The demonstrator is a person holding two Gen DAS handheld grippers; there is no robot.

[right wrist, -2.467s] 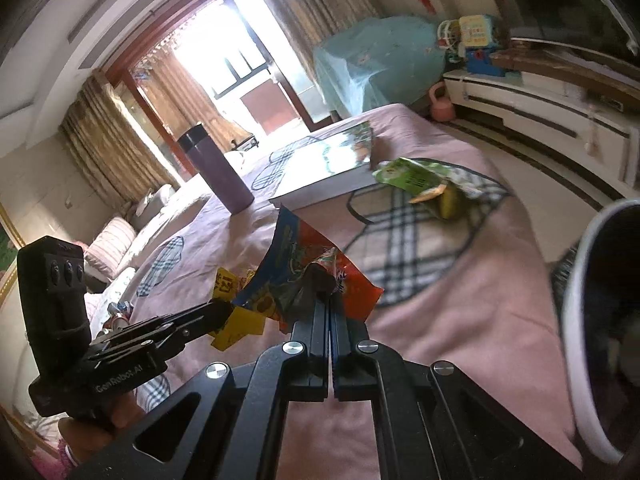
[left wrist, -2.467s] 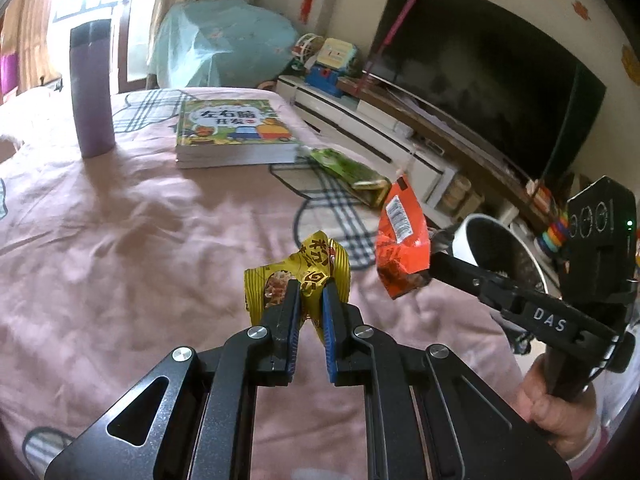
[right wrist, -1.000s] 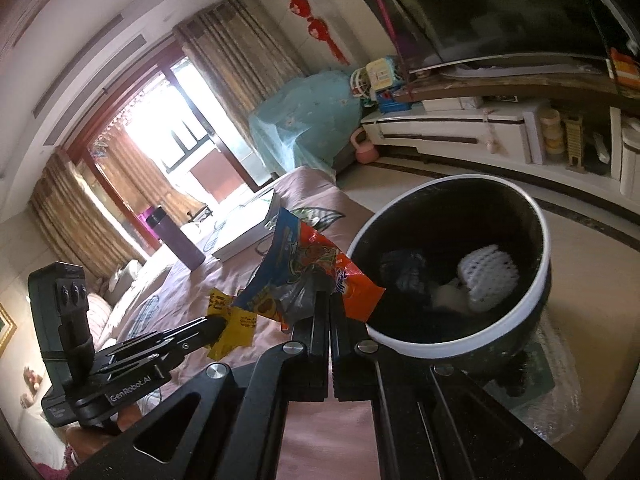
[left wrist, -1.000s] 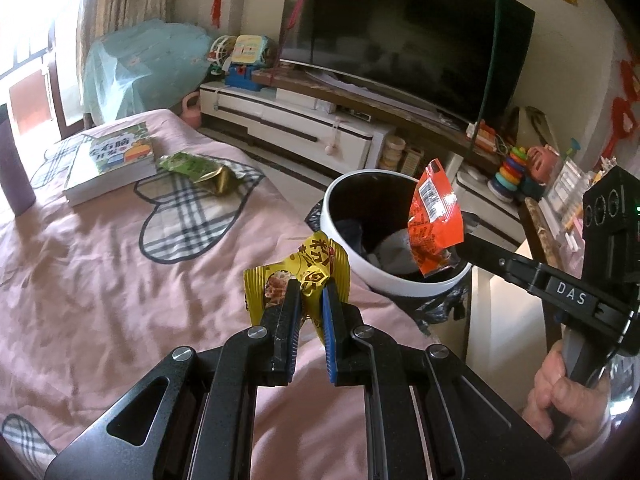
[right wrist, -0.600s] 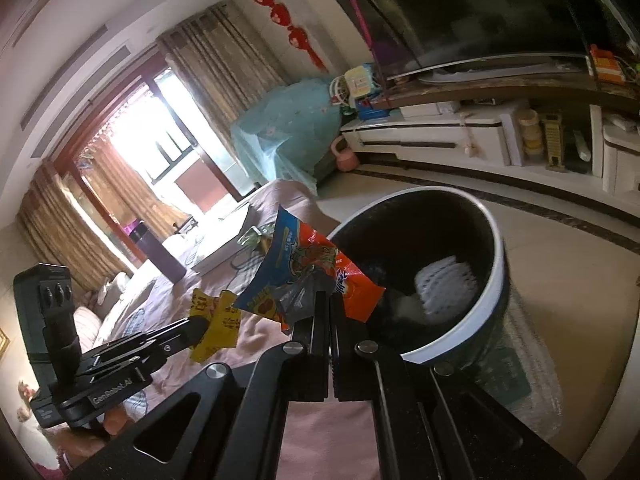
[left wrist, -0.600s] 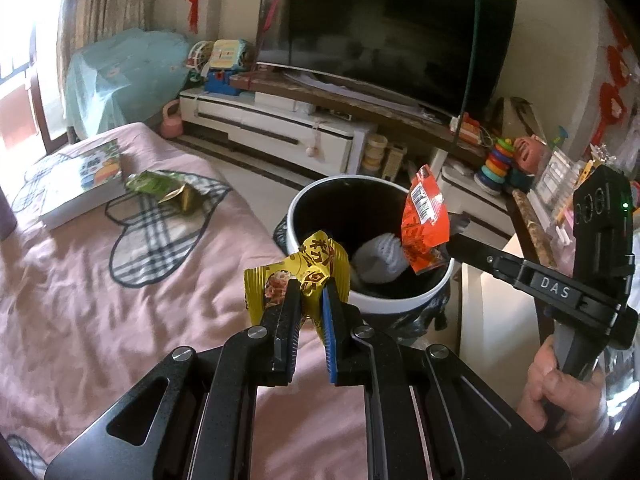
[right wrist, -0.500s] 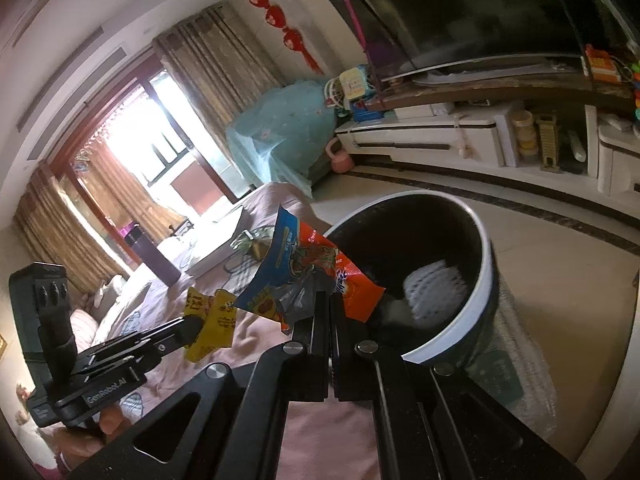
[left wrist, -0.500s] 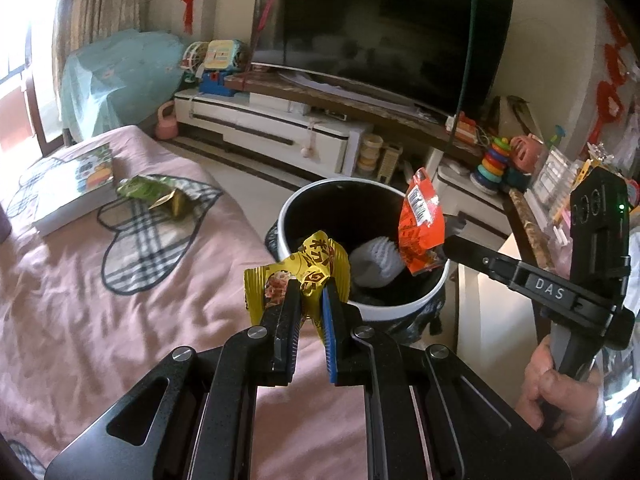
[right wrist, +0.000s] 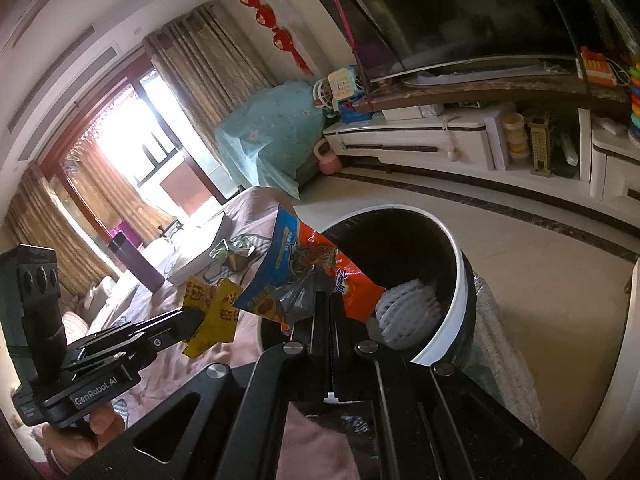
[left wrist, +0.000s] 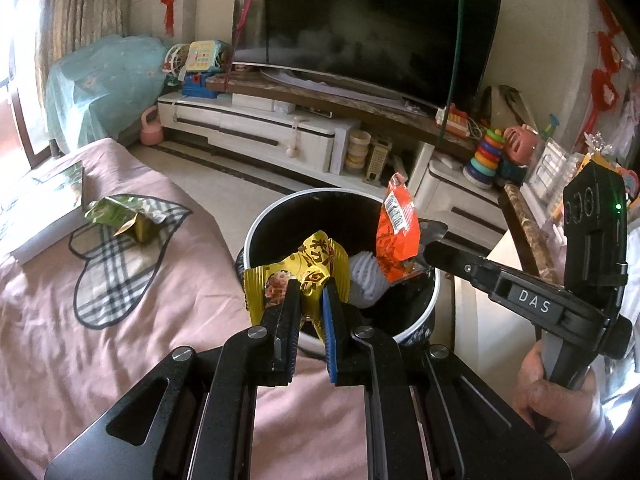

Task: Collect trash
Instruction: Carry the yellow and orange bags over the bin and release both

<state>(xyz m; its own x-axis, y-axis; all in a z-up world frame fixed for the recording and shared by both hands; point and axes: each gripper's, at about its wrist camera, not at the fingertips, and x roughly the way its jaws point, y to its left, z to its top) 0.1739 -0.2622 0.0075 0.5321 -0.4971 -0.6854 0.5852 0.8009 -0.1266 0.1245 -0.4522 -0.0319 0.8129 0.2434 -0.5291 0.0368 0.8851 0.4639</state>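
My left gripper (left wrist: pixel 310 286) is shut on a crumpled yellow snack wrapper (left wrist: pixel 298 270), held at the near rim of a round black bin with a white rim (left wrist: pixel 280 210). My right gripper (right wrist: pixel 330 300) is shut on an orange and blue snack bag (right wrist: pixel 308 268), which hangs over the bin's (right wrist: pixel 452 248) opening. In the left wrist view the orange bag (left wrist: pixel 398 234) shows over the bin's right side. The right wrist view shows the yellow wrapper (right wrist: pixel 212 310) to the left of the bin. White foam netting (right wrist: pixel 404 310) lies inside the bin.
A green wrapper (left wrist: pixel 124 216) lies on the pink bedspread (left wrist: pixel 80 300) beside a book (left wrist: pixel 44 200). A purple flask (right wrist: pixel 136 260) stands farther back on the bed. A white TV cabinet (left wrist: pixel 256 140) and large television (left wrist: pixel 360 28) stand beyond the bin. A hand (left wrist: pixel 556 404) grips the right tool.
Both grippers have swung from over the bed to the bin. The bin has grown nearer, and the orange bag and yellow wrapper now sit over its rim. Both grips are unchanged.
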